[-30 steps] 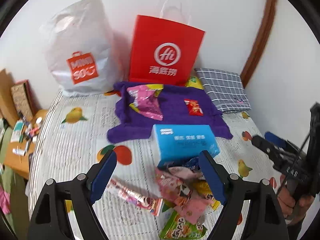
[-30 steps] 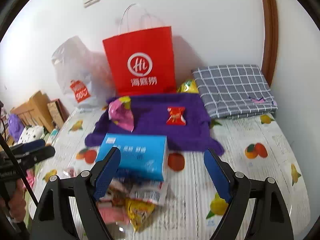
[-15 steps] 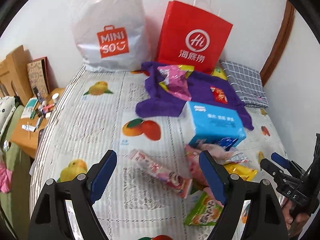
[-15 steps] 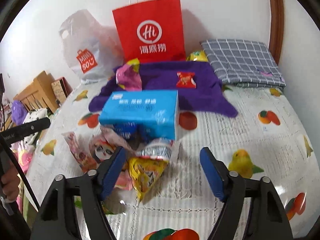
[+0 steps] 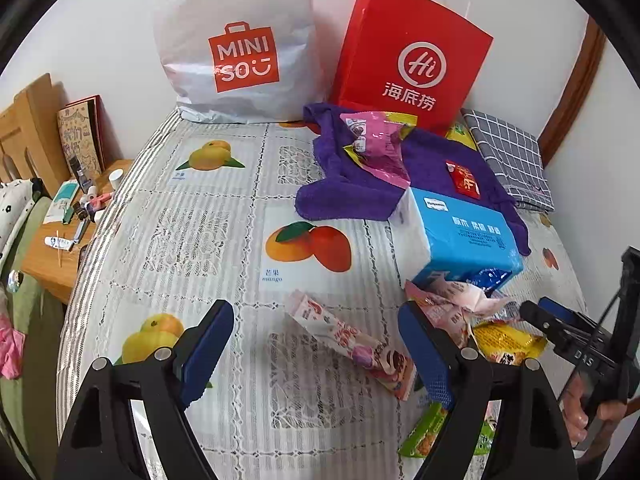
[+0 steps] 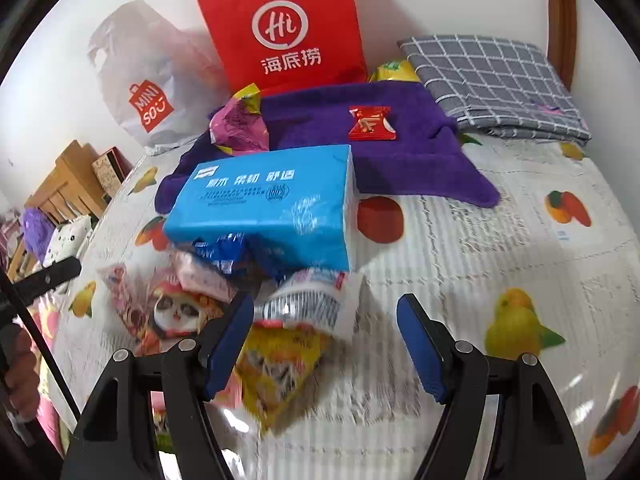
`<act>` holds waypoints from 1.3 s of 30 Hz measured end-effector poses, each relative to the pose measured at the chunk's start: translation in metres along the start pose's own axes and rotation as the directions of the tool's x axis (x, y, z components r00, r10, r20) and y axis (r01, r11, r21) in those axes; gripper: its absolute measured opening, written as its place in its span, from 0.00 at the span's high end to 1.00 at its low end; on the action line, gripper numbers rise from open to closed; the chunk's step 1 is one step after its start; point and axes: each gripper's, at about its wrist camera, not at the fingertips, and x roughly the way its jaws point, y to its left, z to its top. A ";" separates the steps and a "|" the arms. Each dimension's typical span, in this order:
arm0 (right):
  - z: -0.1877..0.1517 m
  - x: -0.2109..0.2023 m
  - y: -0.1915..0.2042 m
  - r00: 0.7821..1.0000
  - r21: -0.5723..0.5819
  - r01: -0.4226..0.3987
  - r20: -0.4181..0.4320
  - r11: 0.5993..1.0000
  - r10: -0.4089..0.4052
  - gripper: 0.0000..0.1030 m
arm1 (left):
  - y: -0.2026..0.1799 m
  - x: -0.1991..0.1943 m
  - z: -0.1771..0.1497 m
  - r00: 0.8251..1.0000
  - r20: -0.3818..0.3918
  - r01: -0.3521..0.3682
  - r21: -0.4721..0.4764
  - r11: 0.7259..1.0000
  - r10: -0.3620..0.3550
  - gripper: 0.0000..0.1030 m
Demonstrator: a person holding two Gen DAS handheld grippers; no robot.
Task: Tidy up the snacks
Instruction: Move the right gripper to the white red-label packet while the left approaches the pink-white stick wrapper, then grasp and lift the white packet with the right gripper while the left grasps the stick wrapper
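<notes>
A pile of snack packets lies on the fruit-print bedcover (image 5: 200, 240) in front of a blue tissue pack (image 5: 464, 236) (image 6: 272, 204). My left gripper (image 5: 316, 356) is open, low over a long pink packet (image 5: 352, 340). My right gripper (image 6: 326, 344) is open over a clear-and-white packet (image 6: 308, 304) and a yellow packet (image 6: 280, 368); it also shows in the left wrist view (image 5: 560, 328). A pink-purple packet (image 5: 376, 148) and a small red packet (image 6: 372, 124) lie on a purple towel (image 6: 400, 152).
A red paper bag (image 5: 412, 60) and a white MINISO bag (image 5: 236, 48) stand against the back wall. A grey checked pillow (image 6: 492, 80) lies at the back right. A wooden bedside table (image 5: 60, 236) with small items stands left of the bed.
Both grippers have moved forward and down towards the snack pile. The left view has swung left, so more of the bed's left side shows. Both stay open.
</notes>
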 end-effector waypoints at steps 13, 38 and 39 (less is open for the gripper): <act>-0.004 0.043 0.012 0.996 -0.075 0.017 -0.085 0.997 -0.023 0.32 | 0.006 0.012 -0.003 0.999 -0.035 -0.038 0.000 0.999 0.038 0.19; -0.024 -0.016 -0.046 0.999 -0.001 0.003 0.039 1.000 -0.003 0.83 | -0.025 0.057 -0.026 0.991 -0.125 0.050 0.011 0.999 -0.048 0.40; -0.026 -0.016 -0.048 0.999 0.001 0.003 0.036 1.000 -0.003 0.83 | -0.027 0.059 -0.027 0.990 -0.129 0.057 0.013 0.998 -0.055 0.43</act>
